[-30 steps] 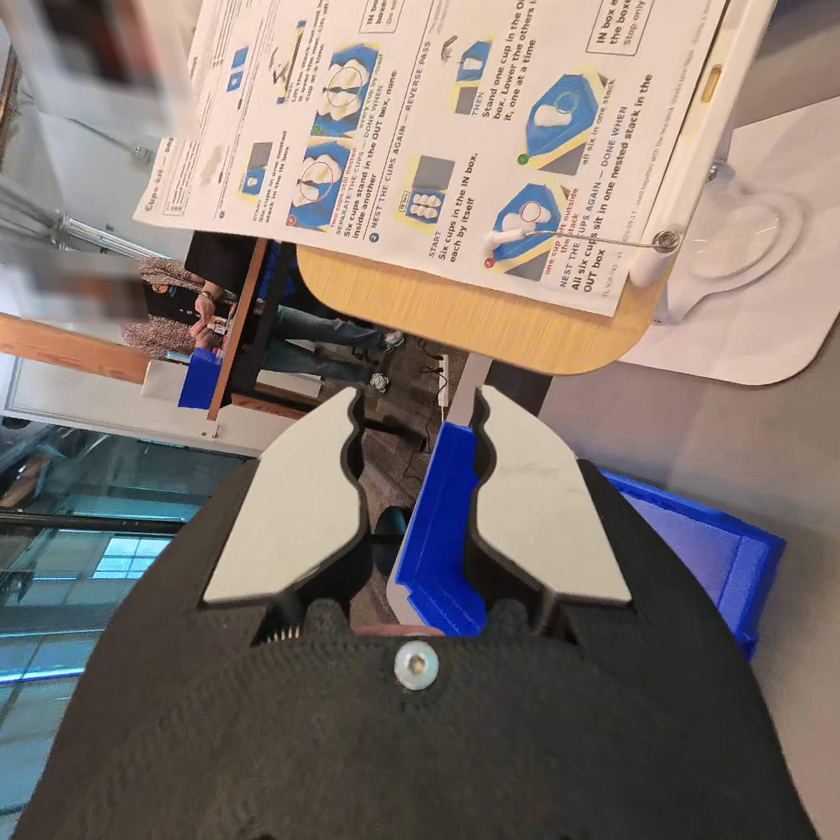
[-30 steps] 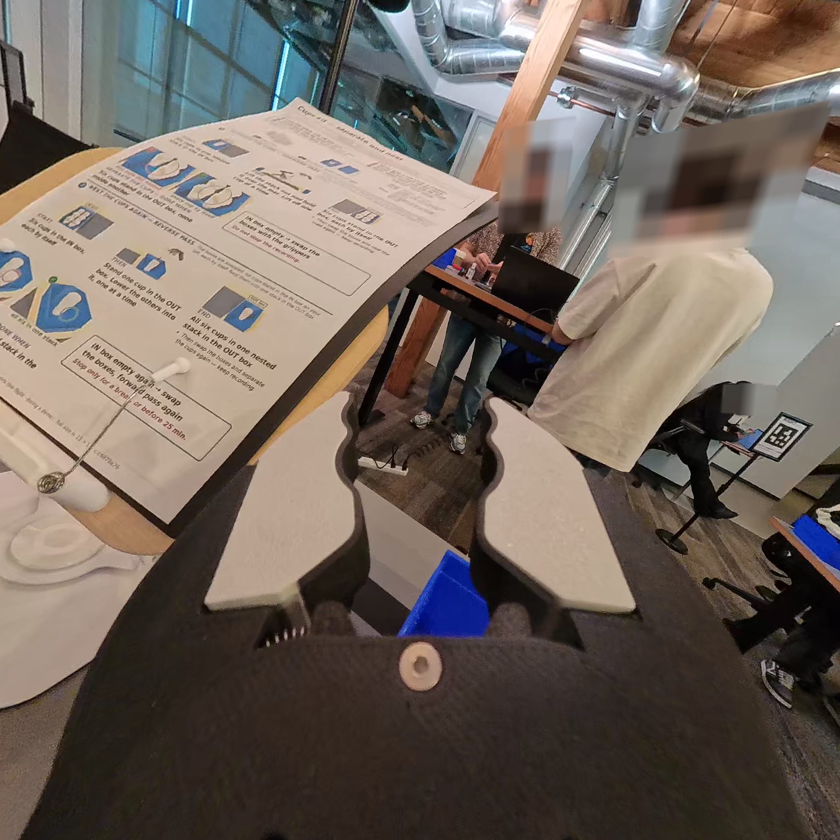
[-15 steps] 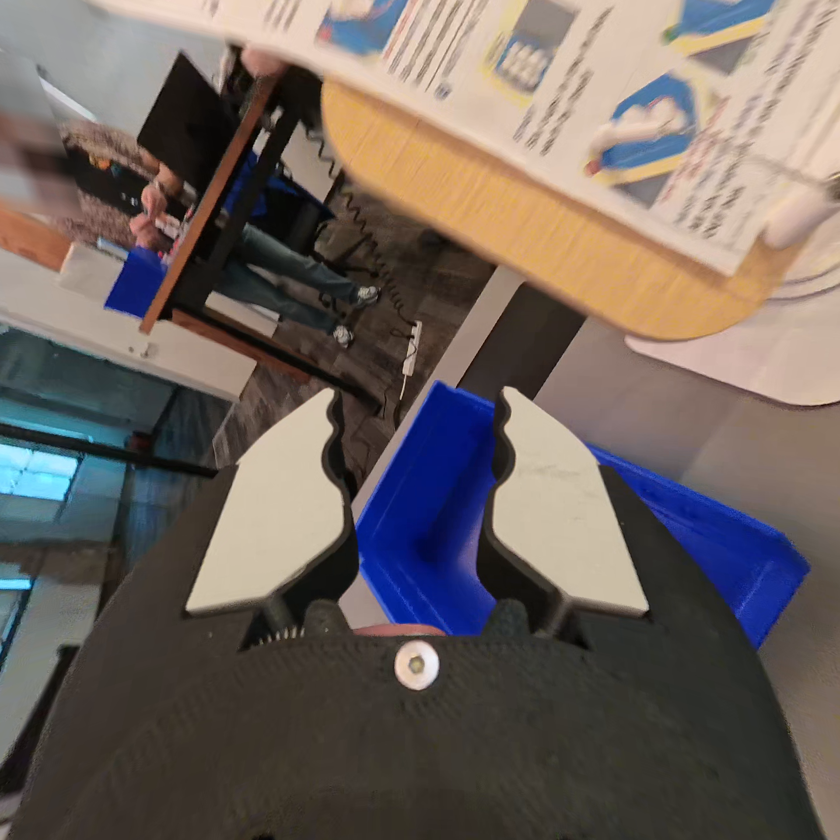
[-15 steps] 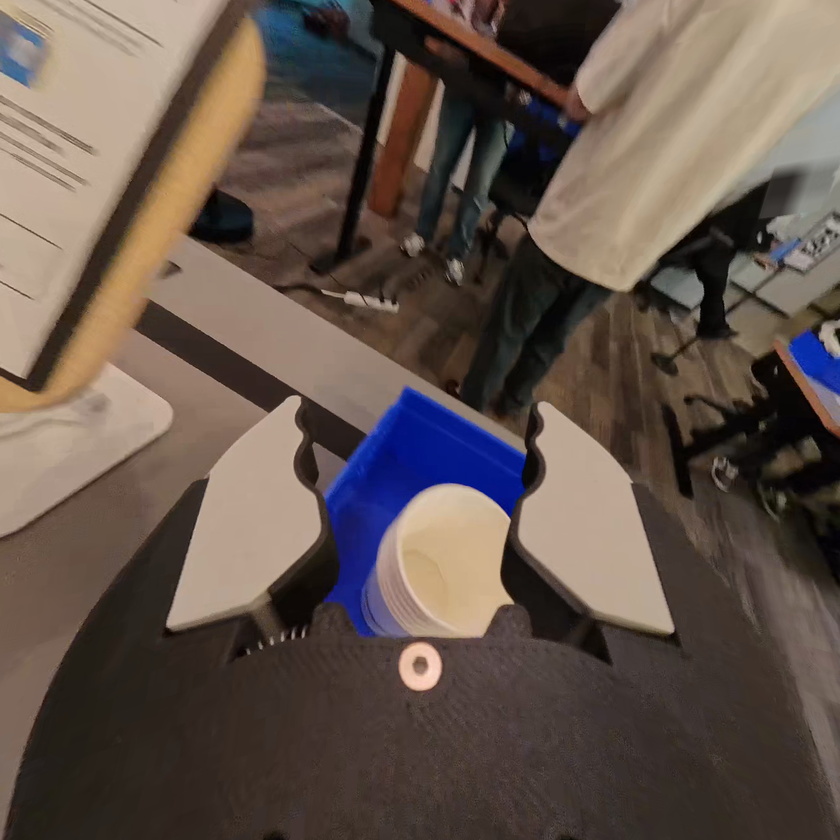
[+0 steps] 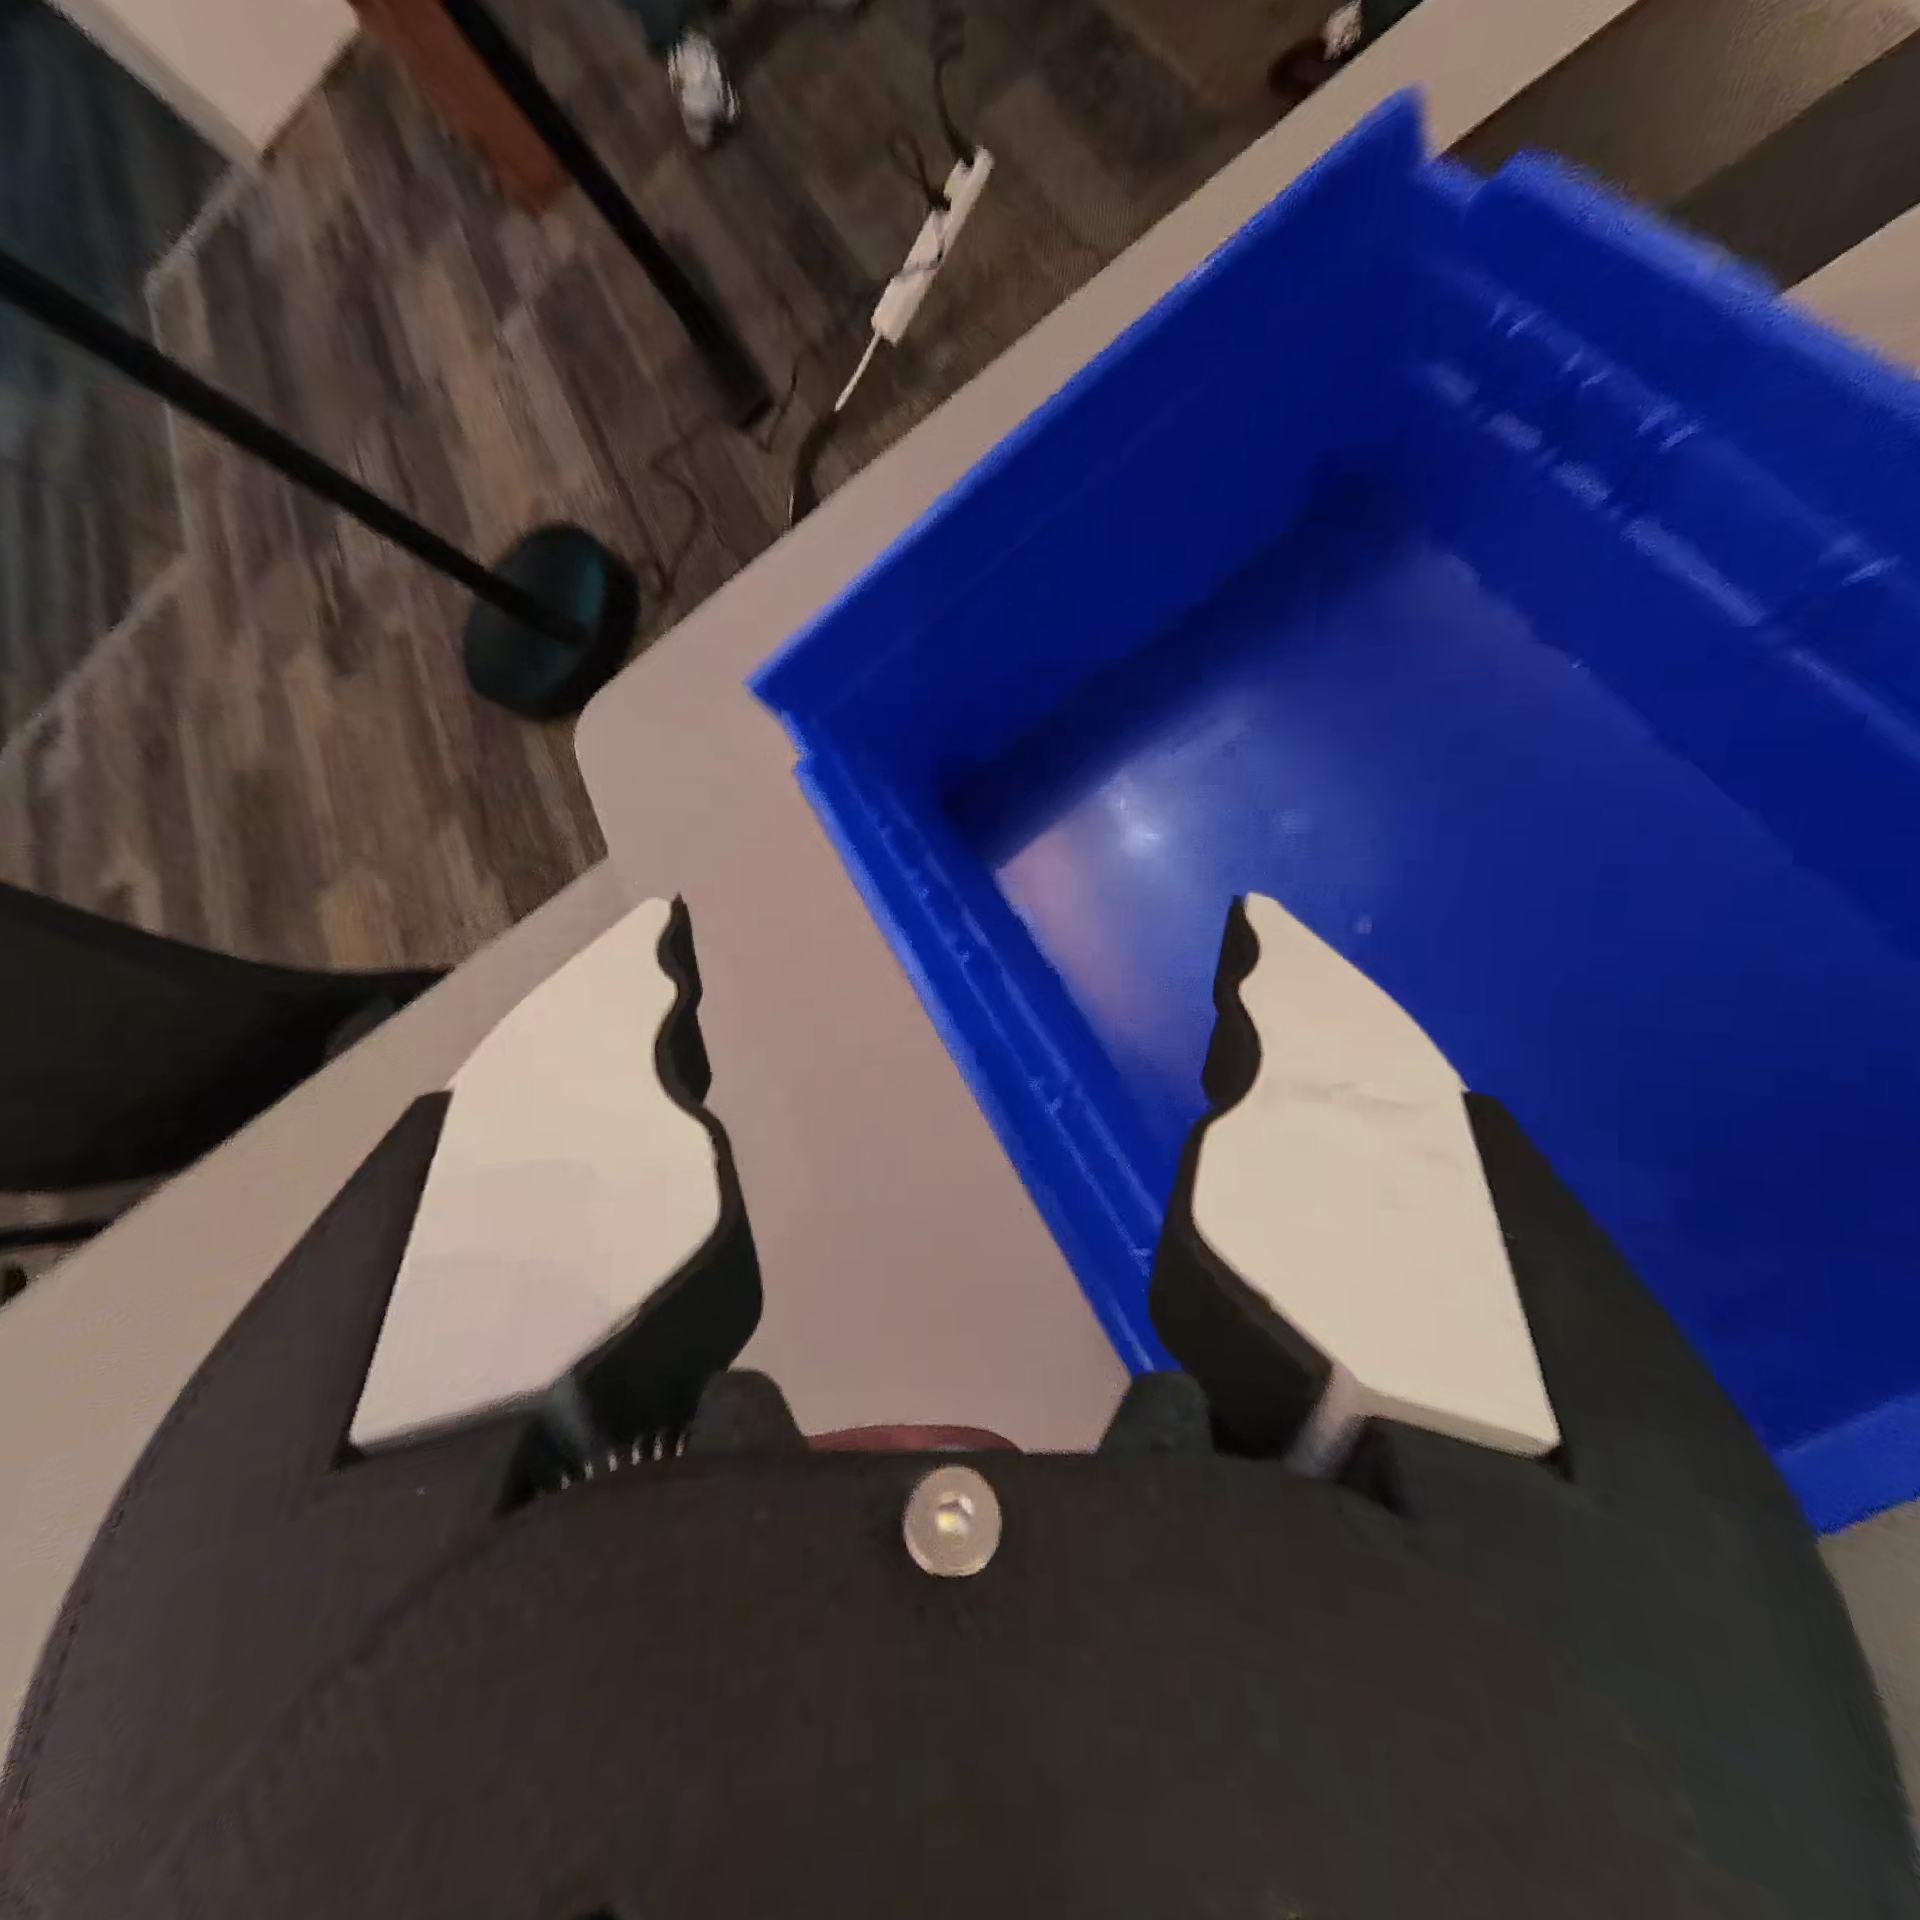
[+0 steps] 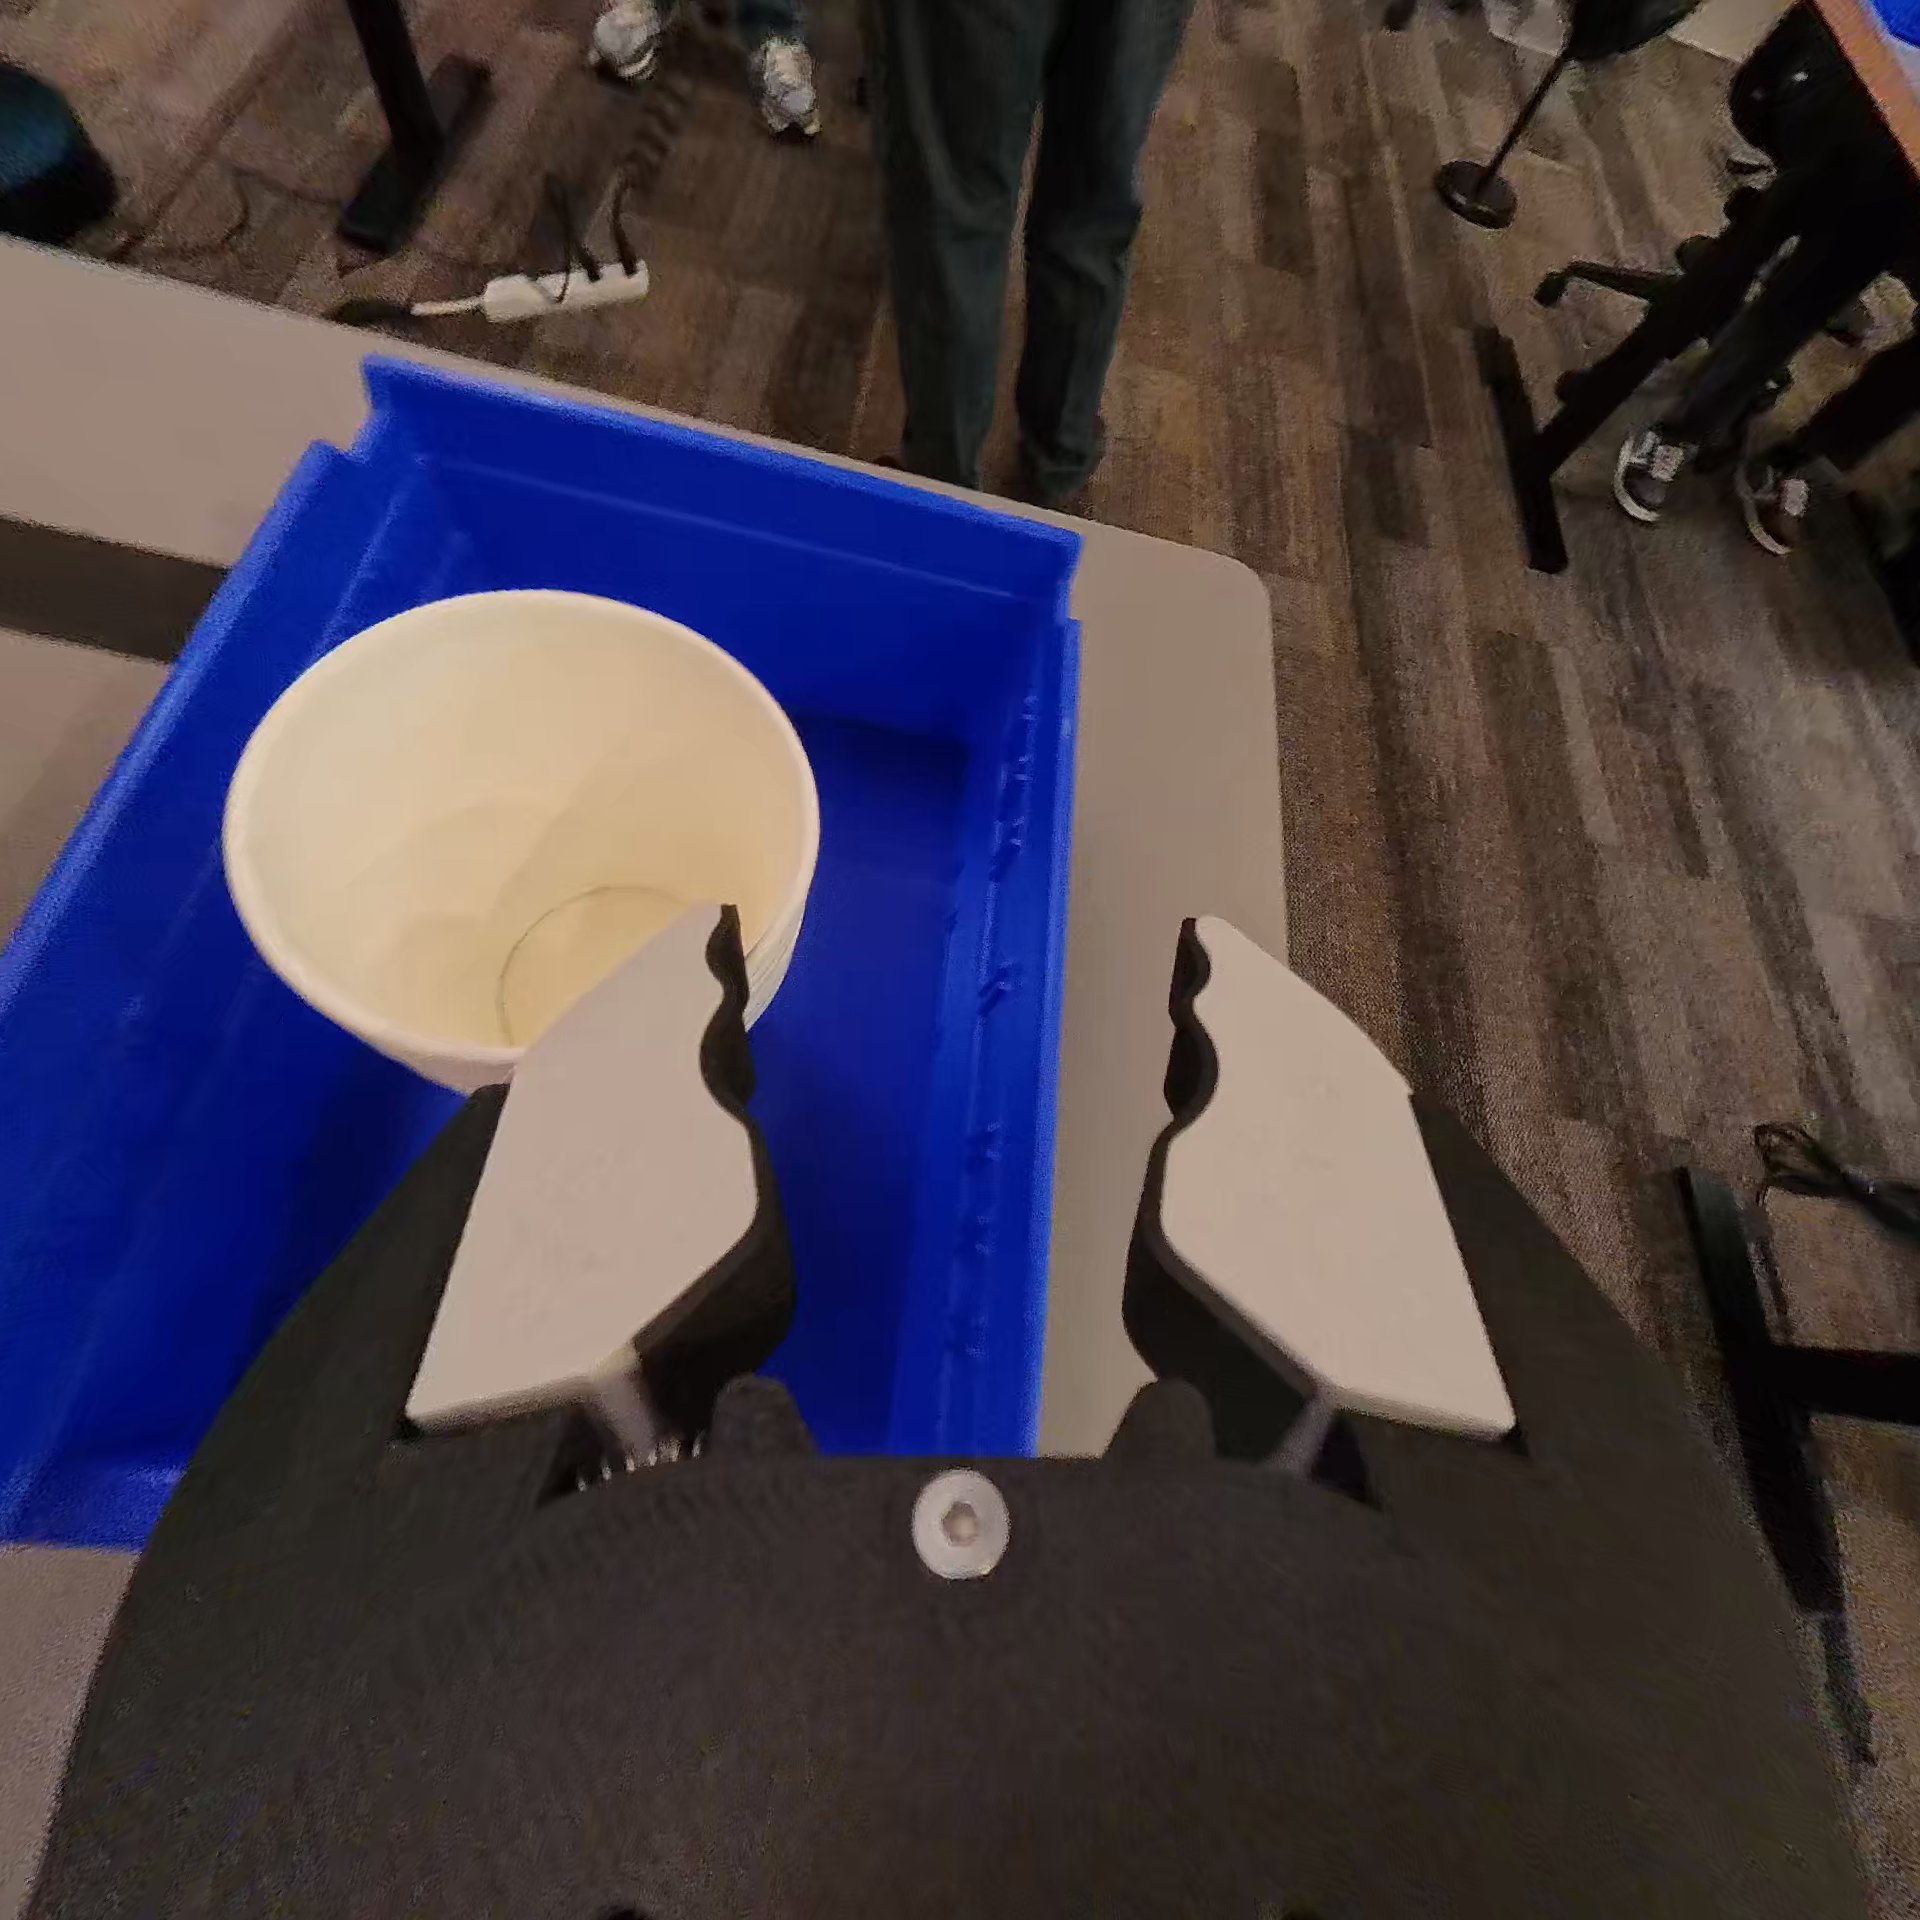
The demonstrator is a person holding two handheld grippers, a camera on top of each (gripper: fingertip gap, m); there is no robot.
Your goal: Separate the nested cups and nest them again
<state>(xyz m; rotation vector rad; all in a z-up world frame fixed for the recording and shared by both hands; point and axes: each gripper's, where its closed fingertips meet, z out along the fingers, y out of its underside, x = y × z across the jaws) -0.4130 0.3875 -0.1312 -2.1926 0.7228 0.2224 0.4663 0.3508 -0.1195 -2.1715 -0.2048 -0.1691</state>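
left wrist view: left gripper (image 5: 956,914) jaws wide, nothing between them, over the grey table (image 5: 831,1039) edge. blue bin (image 5: 1558,831) at 2 o'clock, its visible part bare, near wall running between the fingers. blurry.
right wrist view: right gripper (image 6: 956,935) jaws wide, nothing held. stack of nested white cups (image 6: 499,810) upright in another blue bin (image 6: 914,935) at 10 o'clock, left fingertip (image 6: 665,997) overlapping its rim. person's legs (image 6: 997,239) at 12.
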